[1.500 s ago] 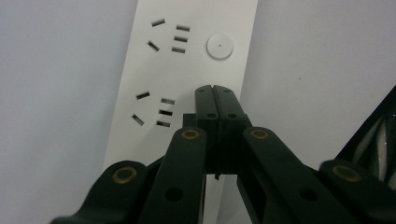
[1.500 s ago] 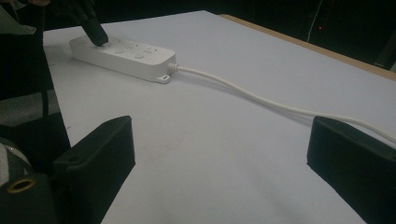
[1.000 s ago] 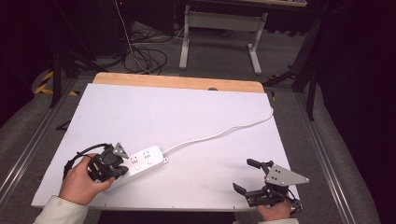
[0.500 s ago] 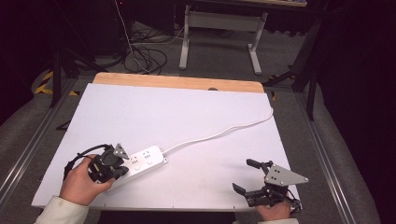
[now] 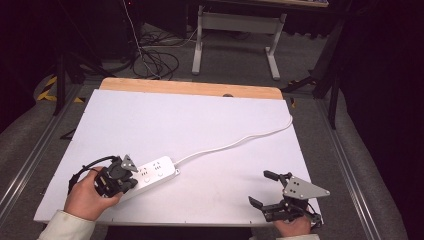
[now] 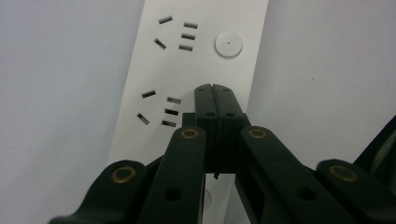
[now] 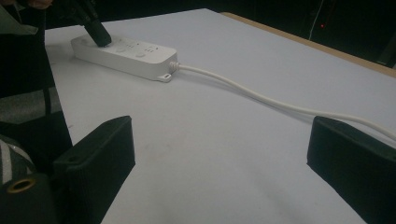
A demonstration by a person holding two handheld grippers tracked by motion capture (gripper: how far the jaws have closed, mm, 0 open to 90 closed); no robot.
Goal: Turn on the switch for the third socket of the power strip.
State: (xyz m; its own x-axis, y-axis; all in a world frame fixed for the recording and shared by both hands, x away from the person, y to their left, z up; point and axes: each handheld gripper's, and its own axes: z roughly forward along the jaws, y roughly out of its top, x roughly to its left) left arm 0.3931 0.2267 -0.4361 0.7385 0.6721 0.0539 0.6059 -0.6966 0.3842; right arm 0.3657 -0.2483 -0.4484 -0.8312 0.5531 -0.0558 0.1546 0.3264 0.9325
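Power strip [image 5: 152, 174] lies near the front left corner of the white table [image 5: 200, 125], turned at a slant, with its white cord [image 5: 235, 143] running from its right end away toward the table's far right edge. The left hand-held gripper [image 5: 129, 167] stands over the left half of the power strip, held by the person's left hand [image 5: 87, 197]; its jaws are pressed together with nothing between them. In the left gripper view that gripper's [image 6: 216, 91] closed tips sit on or just above the strip's [image 6: 196, 65] top face, beside a group of socket slots [image 6: 159, 112] and short of a round button [image 6: 229, 44]; whether they touch cannot be told. The right hand-held gripper [image 5: 262, 187] rests well to the right of the power strip, near the table's front right corner, pointing toward the strip, with its jaws wide apart and empty. In the right gripper view [image 7: 219, 154] bare table lies between them, the power strip [image 7: 123, 55] beyond.
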